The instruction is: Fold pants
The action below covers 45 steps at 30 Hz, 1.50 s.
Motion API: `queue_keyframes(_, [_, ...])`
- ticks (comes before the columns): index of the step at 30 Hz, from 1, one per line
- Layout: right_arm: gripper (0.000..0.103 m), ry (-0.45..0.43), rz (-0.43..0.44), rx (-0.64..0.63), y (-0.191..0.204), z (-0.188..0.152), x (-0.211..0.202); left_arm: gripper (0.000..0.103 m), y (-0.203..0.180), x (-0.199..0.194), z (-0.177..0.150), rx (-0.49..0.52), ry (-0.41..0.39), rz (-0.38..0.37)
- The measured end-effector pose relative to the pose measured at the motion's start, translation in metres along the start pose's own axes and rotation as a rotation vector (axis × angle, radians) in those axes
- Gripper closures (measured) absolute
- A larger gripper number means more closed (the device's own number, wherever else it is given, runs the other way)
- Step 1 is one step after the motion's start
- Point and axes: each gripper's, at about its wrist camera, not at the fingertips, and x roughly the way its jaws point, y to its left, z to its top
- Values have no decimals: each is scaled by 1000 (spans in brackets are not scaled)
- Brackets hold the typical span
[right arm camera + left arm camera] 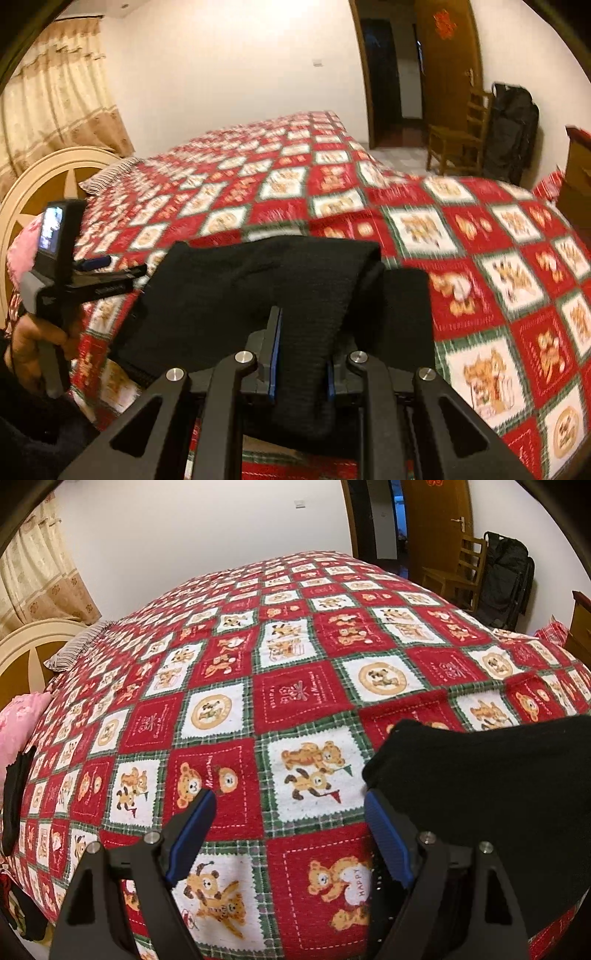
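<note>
Pants: one pair, black knit, lying in a folded bundle on the near part of the bedspread. In the left wrist view the same garment fills the lower right, its edge beside the right-hand finger of that tool.

Right gripper: one, two blue-padded fingers closed onto a fold of the pants, black cloth pinched between the pads and hanging below them.

Left gripper: one, two blue-padded fingers spread wide apart over the bedspread, nothing between them. Seen also from the right wrist view, at the left of the pants, held in the person's hand, with a small lit screen on top.

Bedspread: one, red, white and green patchwork squares printed with teddy bears, covering the whole bed.

Pillows: two, one striped and one pink, at the head end.

Headboard: one, cream, curved.

Curtain: one, beige, patterned.

Wooden chair: one, by the door.

Black bag: one, upright against the wall beside the chair.

Wooden door: one, open, with a red ornament.
</note>
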Motion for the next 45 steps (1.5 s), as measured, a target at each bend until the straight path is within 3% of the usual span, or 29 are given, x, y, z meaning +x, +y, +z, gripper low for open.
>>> queue_keyframes(5, [84, 20, -40, -30, 2, -9, 12, 18, -7, -1, 0, 19, 1, -2])
queue_keyframes(19, [84, -5, -13, -11, -8, -11, -6, 18, 8, 1, 3, -26, 6, 19])
queue_keyframes(31, [83, 26, -43, -5, -11, -15, 5, 18, -37, -8, 8, 59, -28, -33])
queue_keyframes(35, [78, 32, -48, 14, -10, -12, 6, 18, -59, -10, 15, 96, -40, -56])
queue_keyframes(38, [69, 35, -87, 22, -9, -6, 6, 18, -74, -4, 11, 140, -37, -29])
queue_keyframes(42, [48, -15, -143, 21, -10, 7, 4, 18, -80, 6, -1, 143, -24, -10])
queue_keyframes(45, [48, -45, -141, 54, -17, 24, 7, 16, -83, 4, -5, 158, -54, 8])
